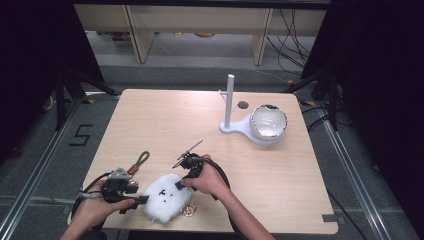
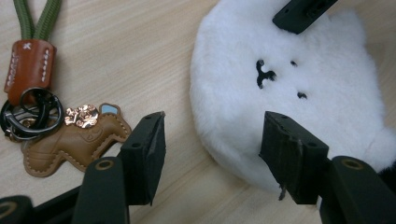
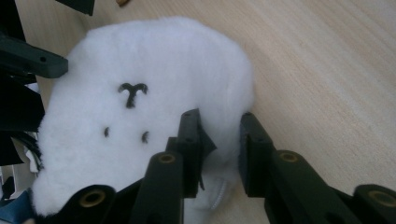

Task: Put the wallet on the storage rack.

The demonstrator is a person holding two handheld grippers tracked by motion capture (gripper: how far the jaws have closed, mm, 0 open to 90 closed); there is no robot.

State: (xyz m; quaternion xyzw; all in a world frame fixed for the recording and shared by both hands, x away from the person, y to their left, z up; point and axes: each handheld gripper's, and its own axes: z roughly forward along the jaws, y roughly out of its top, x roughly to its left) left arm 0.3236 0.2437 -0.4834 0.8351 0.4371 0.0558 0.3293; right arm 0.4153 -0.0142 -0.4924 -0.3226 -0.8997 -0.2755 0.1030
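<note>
Left gripper [image 2: 212,149] jaws apart, straddling the near edge of the round white fluffy plush [image 2: 285,88]; right gripper [image 3: 219,149] clamped on its edge

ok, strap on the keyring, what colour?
Olive green strap with a brown leather tab; clearest in the left gripper view.

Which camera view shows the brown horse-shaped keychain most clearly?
The left gripper view: the brown horse keychain lies there large and close, with its stitching, rings and leather strap visible. In the high view it is small and mostly hidden behind the left gripper.
</note>
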